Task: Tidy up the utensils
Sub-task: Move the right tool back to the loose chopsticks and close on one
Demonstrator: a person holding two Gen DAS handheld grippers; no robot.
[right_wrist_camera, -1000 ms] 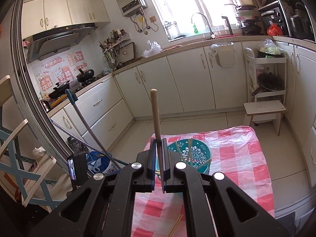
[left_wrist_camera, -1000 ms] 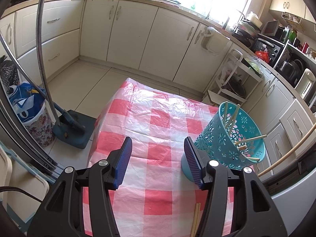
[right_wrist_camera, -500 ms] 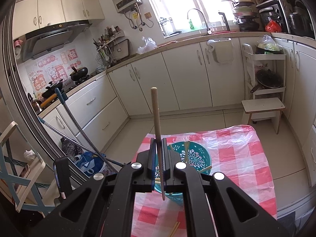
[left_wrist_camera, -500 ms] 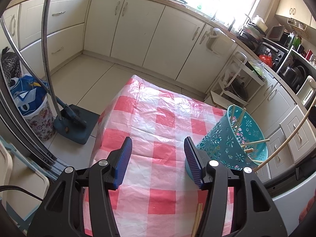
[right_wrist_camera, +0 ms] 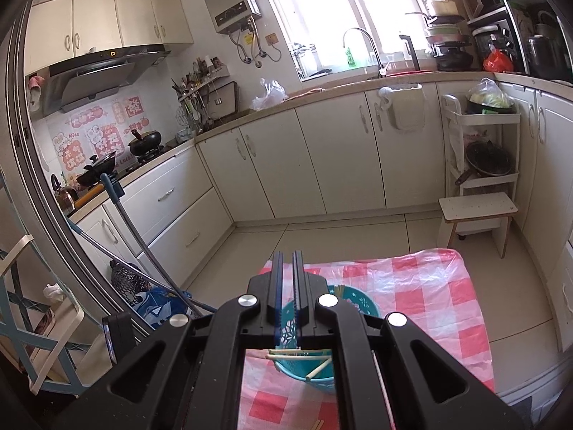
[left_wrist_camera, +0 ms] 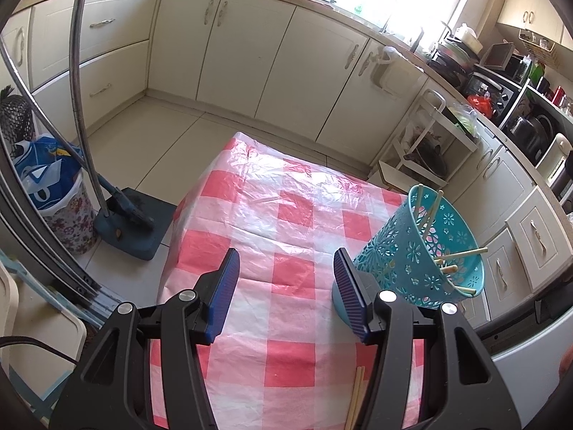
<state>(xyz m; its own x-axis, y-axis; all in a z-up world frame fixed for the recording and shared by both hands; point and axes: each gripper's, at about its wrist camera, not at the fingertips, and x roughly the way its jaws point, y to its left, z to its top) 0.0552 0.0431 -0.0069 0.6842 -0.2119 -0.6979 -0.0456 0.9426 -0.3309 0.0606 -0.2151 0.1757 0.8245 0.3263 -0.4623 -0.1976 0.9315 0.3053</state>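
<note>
what changed: half a second back the right gripper (right_wrist_camera: 287,268) was pinching a long wooden chopstick upright over the basket; by this frame the stick was gone from between its fingers, so I'd guess it got dropped in
right gripper: the gap between the fingers was only a thin slit, nothing in it, parked right above the teal basket (right_wrist_camera: 361,304)
left gripper: left gripper (left_wrist_camera: 286,283) was spread wide and empty, hovering low over the table just beside the basket (left_wrist_camera: 422,251), not touching it as far as I could tell
task status: several chopsticks (left_wrist_camera: 462,251) were already in the basket, but a loose pair (left_wrist_camera: 356,394) lay on the cloth near the left gripper's right finger, so probably not done
basket: thin teal plastic, round, flared, punched with flower cutouts; the sticks leaned against its rim
chopsticks: pale bare wood, slim and straight
tablecloth: red and white checked tablecloth (left_wrist_camera: 286,215) was glossy crinkly plastic, looked slippery
</note>
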